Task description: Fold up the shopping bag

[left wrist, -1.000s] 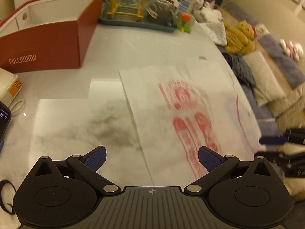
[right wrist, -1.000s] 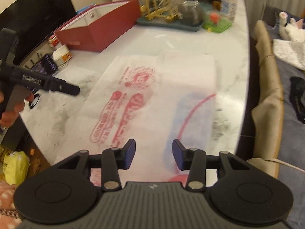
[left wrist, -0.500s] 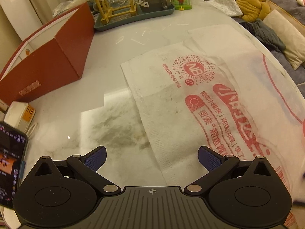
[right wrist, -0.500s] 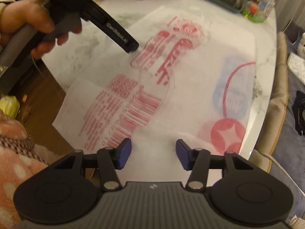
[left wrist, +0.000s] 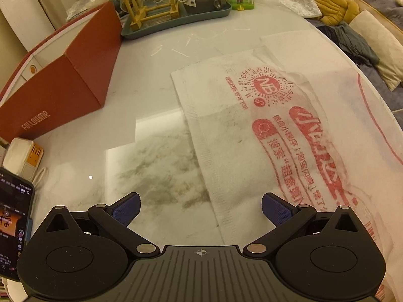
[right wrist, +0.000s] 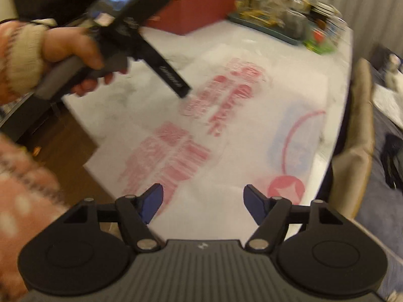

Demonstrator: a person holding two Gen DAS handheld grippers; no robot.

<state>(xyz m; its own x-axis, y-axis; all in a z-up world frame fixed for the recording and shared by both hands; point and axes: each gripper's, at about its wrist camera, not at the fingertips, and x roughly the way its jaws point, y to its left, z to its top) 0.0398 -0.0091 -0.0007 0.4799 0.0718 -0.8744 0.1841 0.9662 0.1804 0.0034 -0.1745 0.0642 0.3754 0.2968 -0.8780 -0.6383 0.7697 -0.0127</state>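
Here the left gripper hangs above the table with its jaws wide and nothing between them; the left edge of the bag runs up between its fingers. The bag lies flat on the table, from 12 to 3 o'clock of this gripper. The right gripper is also wide and empty, over the near end of the bag. A phone lies at 9 o'clock, a red box at 10, and a tray at 12.
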